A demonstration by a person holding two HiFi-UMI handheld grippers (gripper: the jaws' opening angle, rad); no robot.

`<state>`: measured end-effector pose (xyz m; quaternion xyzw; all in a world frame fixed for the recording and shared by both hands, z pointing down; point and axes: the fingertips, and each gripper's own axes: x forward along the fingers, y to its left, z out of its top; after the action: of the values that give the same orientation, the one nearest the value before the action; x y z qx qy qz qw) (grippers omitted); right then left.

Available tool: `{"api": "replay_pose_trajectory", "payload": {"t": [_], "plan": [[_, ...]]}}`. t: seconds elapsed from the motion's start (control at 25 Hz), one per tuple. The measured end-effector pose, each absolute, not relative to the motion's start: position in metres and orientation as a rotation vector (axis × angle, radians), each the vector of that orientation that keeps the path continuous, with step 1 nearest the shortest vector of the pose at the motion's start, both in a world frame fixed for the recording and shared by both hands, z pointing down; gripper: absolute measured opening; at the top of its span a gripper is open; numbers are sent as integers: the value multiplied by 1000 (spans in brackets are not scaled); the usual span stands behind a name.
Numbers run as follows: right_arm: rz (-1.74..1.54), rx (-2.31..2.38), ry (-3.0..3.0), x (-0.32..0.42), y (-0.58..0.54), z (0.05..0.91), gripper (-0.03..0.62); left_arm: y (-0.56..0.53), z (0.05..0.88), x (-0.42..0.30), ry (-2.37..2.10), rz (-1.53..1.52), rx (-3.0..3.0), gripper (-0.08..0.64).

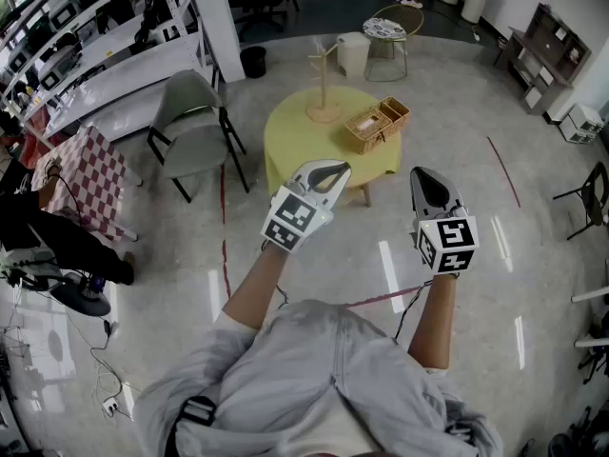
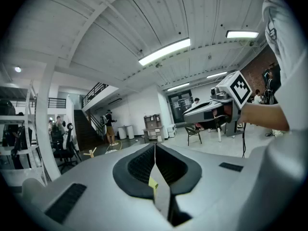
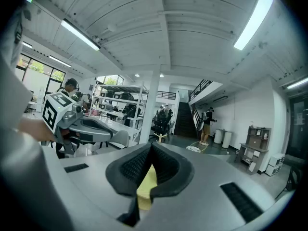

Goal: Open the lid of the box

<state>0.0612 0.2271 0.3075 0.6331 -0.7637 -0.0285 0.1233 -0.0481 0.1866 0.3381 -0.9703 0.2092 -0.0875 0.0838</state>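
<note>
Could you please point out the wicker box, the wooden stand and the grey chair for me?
wicker box (image 1: 369, 127), head view, on its woven top.
wooden stand (image 1: 324, 113), head view, on its round base.
grey chair (image 1: 198, 143), head view, on its seat.

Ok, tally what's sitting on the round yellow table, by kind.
Wooden peg stand: 1
Wicker boxes: 2, side by side
Total: 3

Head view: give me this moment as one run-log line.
stage: pre-contact | left gripper: shut, empty | right gripper: shut, empty | wicker box: on yellow table, untouched, both grippers short of it
</note>
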Motion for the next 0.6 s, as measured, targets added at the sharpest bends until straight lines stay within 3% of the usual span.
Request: {"api": "replay_pose_trajectory", "payload": {"t": [0.6], "plan": [[18, 1750, -2402, 86, 227, 329, 18, 179, 358, -37, 795, -332, -2883, 31]]}}
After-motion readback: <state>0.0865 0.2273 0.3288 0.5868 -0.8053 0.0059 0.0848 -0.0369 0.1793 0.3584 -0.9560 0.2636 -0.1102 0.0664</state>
